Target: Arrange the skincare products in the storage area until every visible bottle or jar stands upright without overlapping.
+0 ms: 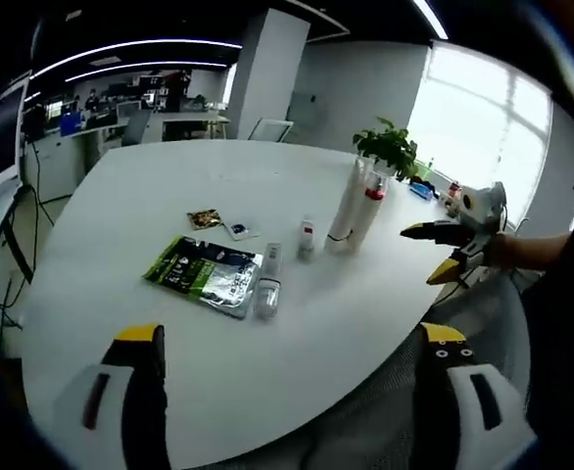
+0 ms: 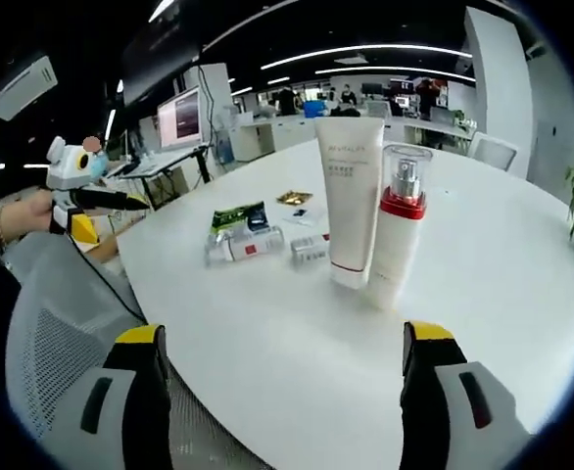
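While both tools, the left tool (image 1: 292, 377) and right tool (image 2: 277, 377), are hanging wide open and empty over the tabletop (image 1: 297, 352), the small bottle (image 1: 267, 284) is lying flat beside the green sachet (image 1: 204, 274). I am judging a grip across its middle, well clear of the upright white tube (image 2: 351, 201), as best for standing it.

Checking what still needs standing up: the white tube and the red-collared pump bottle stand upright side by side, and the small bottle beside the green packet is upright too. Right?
Not quite. The white tube and the red-collared pump bottle do stand upright side by side, but the small bottle beside the green packet lies flat on its side on the table, as the left gripper view shows.
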`<state>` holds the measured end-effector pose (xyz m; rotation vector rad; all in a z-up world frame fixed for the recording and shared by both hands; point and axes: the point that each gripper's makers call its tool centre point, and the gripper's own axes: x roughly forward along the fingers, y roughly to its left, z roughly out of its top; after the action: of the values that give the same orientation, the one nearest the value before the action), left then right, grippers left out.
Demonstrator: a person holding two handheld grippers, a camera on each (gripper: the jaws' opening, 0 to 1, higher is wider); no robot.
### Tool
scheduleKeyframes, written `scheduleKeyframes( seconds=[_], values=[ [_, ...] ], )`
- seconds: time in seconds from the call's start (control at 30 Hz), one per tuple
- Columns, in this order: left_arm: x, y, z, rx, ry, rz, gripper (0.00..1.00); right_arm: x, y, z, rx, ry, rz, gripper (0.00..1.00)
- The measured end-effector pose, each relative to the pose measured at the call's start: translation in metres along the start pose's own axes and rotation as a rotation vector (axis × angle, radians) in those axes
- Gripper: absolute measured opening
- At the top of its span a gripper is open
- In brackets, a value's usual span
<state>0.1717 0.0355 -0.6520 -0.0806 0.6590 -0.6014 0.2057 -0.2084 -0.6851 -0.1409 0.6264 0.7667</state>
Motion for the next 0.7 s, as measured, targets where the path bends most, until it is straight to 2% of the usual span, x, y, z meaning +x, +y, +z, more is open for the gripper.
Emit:
scheduleKeyframes(
  seconds=[0.07,0.23,0.33,0.37,0.47,0.57,0.63,0.7],
  values=[
    [0.001,-0.005,0.000,0.002,0.000,-0.037,0.99,-0.004,0.000,-0.004,-0.030,0.045,-0.004,1.00],
    [0.005,-0.009,0.000,-0.041,-0.007,-0.080,0.99,-0.006,0.010,0.011,-0.168,0.038,0.034,0.97],
    [0.007,-0.008,0.001,-0.009,-0.025,-0.097,0.99,-0.003,0.014,0.022,-0.246,-0.004,0.053,0.91],
    [0.007,-0.009,0.000,-0.011,-0.021,-0.102,0.99,-0.001,0.014,0.025,-0.262,-0.010,0.052,0.92],
    [0.006,-0.013,0.008,-0.020,-0.076,-0.128,0.99,0.004,0.015,0.036,-0.353,-0.035,0.042,0.95],
    [0.004,-0.011,0.015,-0.004,-0.109,-0.101,0.99,0.008,0.018,0.037,-0.381,-0.020,0.059,0.90],
    [0.004,-0.009,0.015,-0.001,-0.107,-0.091,0.99,0.010,0.020,0.041,-0.425,-0.017,0.073,0.89],
    [0.004,-0.007,0.013,0.007,-0.100,-0.085,0.99,0.012,0.020,0.043,-0.458,0.017,0.083,0.86]
  ],
)
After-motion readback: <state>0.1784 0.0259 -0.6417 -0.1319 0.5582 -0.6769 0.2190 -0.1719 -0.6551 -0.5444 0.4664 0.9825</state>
